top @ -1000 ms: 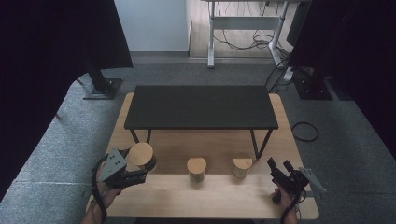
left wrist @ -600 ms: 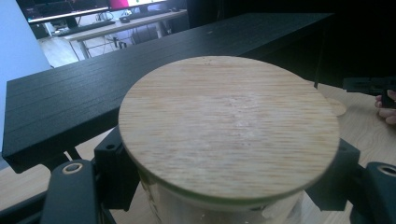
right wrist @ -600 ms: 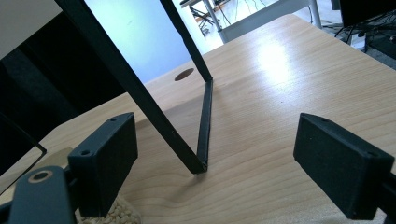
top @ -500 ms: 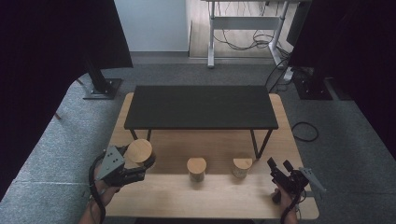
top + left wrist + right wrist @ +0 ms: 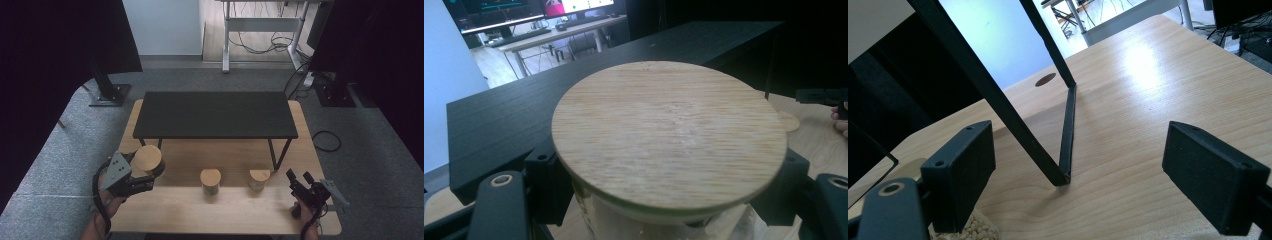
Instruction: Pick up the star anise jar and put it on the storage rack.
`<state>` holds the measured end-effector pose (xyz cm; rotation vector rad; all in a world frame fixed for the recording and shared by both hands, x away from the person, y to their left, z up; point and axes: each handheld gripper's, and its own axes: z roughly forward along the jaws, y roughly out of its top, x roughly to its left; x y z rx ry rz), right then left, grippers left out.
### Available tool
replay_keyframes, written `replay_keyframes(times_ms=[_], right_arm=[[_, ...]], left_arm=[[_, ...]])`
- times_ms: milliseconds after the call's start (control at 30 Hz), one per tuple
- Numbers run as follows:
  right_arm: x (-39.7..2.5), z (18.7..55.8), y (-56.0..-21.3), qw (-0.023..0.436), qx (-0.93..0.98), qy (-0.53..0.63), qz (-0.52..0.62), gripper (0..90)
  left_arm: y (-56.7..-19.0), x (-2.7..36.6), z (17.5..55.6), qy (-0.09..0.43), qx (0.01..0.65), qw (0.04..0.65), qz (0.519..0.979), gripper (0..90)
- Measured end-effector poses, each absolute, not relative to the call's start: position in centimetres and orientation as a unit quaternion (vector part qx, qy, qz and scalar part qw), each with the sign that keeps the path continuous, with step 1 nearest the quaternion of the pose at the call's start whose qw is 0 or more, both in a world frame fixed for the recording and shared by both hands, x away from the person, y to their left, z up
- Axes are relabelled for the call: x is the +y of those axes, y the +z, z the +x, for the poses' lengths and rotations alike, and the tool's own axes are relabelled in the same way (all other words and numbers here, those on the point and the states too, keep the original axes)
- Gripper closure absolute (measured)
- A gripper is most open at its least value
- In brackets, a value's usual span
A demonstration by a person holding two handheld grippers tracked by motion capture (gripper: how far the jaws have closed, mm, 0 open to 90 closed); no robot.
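Since lifted higher: left claw [image 5: 142, 175], jar [image 5: 147, 159].

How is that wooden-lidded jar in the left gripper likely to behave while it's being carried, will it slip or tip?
The jar looks like smooth glass under its wooden lid, so it is probably slippery and fragile. The left gripper clamps it just below the lid, so it likely hangs steady. It seems filled with something pale, so it is probably fairly heavy for its size.

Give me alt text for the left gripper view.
A glass jar with a round bamboo lid sits clamped in the left gripper, its lid close to the camera. Behind it runs a black shelf above the wooden table.
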<state>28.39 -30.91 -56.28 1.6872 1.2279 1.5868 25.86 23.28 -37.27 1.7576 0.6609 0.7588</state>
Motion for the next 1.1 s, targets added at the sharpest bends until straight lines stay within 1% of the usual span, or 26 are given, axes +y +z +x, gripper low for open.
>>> replay_keyframes(times_ms=[1100], right_arm=[[-30.9,28.4,-56.3,0.255,0.454,0.586,0.621,13.2]], left_arm=[[-35.5,23.2,26.6,0.330,0.271,0.528,0.734,25.0]])
